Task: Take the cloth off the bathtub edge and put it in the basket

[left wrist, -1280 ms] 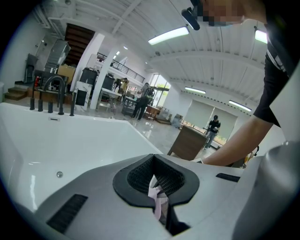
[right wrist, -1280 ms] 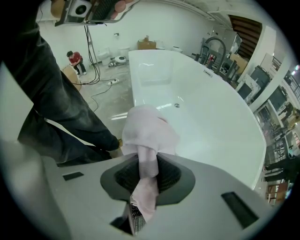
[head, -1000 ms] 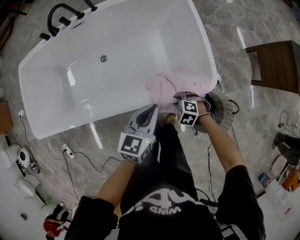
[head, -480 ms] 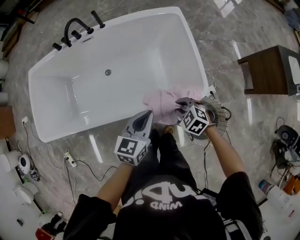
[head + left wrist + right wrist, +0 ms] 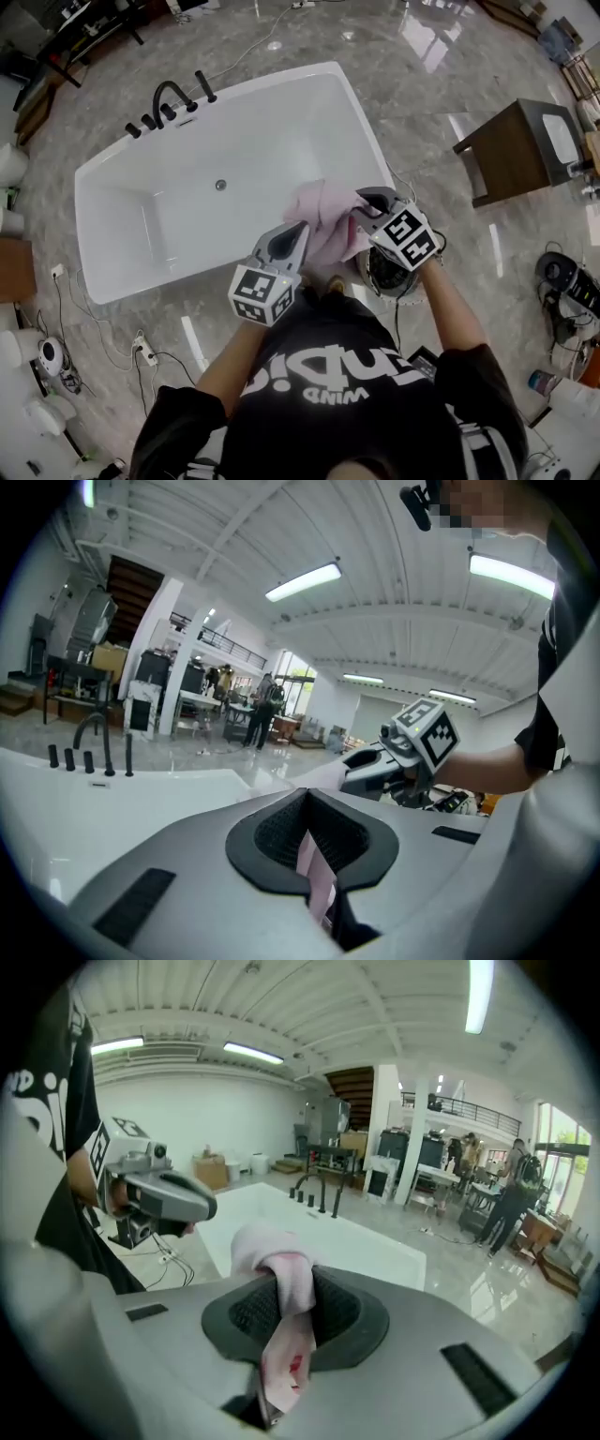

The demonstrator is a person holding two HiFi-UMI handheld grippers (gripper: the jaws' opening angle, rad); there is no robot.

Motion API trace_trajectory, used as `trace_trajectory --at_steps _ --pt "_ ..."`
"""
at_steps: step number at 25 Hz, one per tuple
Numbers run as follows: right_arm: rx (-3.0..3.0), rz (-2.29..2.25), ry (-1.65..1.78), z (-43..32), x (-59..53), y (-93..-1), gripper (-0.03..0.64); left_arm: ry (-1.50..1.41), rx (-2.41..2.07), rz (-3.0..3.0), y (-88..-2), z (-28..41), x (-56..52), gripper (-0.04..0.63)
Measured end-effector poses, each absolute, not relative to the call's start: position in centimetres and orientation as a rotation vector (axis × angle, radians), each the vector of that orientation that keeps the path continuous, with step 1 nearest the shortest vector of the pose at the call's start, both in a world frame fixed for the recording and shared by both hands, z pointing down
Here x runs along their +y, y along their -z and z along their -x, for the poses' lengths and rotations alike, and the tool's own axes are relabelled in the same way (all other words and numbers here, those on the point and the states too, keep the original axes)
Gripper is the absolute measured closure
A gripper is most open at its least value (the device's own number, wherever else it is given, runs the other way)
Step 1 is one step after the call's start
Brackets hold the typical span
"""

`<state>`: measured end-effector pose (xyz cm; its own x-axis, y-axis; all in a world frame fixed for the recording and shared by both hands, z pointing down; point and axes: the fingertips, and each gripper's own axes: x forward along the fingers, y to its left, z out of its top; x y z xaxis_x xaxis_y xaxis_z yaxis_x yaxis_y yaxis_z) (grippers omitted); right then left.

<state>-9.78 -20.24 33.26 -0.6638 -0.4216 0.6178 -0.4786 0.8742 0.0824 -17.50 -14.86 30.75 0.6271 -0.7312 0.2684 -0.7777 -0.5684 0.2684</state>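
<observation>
A glossy marble floor (image 5: pixel 422 75) fills the head view, with wide bare stretches beyond the far side of the bathtub and to its right. The white bathtub (image 5: pixel 272 117) lies slantwise across the floor, empty inside, and its long near edge runs just in front of the person. A black tap (image 5: pixel 169 98) stands on its far left rim. A dark wooden stand (image 5: pixel 511 150) sits well apart on the right, leaving an open lane of floor between it and the tub's right end. Thin cables (image 5: pixel 150 352) trail over the floor at the near left, away from the hands. The round wire basket (image 5: pixel 386 272) stands on the floor just beside the tub's near right corner, directly under the right gripper, with its open mouth partly covered by that gripper in the head view. The pink cloth (image 5: pixel 323 225) is held up bunched between the two grippers over that near right corner, close to the basket but not in it. Whether its lowest fold touches the rim cannot be told. The left gripper (image 5: pixel 298 230) points away from the person, and its fingers are clenched on a thin strip of the cloth (image 5: pixel 319 874). The right gripper (image 5: pixel 358 206) faces in from the right, and its fingers pinch a thicker fold (image 5: pixel 281 1335) that bulges above them and hangs below.
</observation>
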Motion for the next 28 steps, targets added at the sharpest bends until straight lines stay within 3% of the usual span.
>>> trace_trajectory --at_steps 7,16,28 --pt "-2.517 -0.821 -0.041 8.8 -20.7 -23.0 0.557 -0.158 -1.178 -2.605 -26.8 16.6 -13.4 0.583" --pt "-2.523 -0.982 0.029 6.0 -19.8 -18.7 0.557 -0.142 -1.111 -2.684 -25.1 15.1 -12.6 0.583" --pt "-2.351 -1.475 -0.018 -6.4 -17.0 -15.5 0.558 -0.197 -0.654 -2.864 -25.4 5.8 -11.9 0.583"
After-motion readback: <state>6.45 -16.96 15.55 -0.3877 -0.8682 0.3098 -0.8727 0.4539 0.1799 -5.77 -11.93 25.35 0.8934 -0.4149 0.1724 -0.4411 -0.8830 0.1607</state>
